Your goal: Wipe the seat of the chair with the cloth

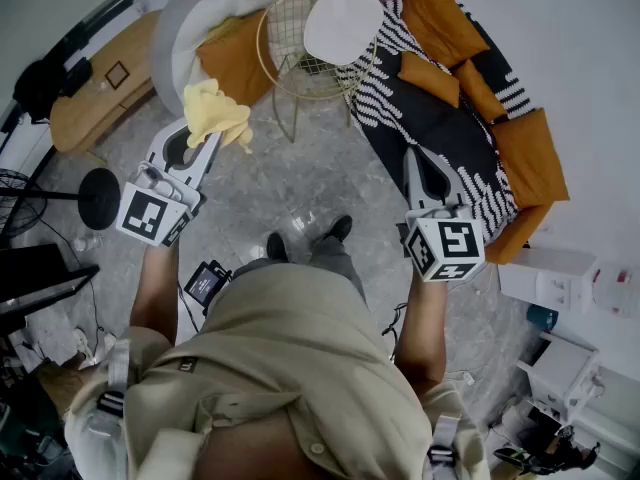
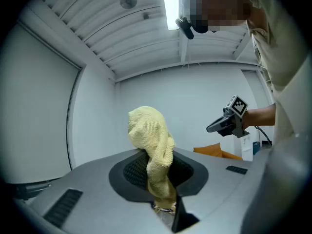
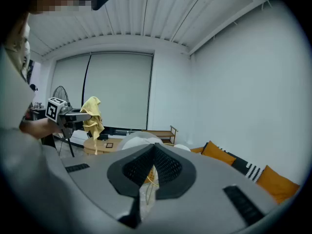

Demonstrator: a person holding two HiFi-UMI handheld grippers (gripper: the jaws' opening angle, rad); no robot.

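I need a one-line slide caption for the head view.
Facing a gold wire chair, the left gripper holds a yellow cloth; the right gripper is shut and empty.

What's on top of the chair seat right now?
Nothing visible on the white seat; the yellow cloth hangs clamped in the left gripper, off the chair. Its underside is hidden.

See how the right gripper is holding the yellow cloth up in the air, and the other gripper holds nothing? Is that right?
Not quite. The left gripper is holding the yellow cloth up, clamped between its jaws, as the left gripper view shows. The other one, the right gripper, holds nothing.
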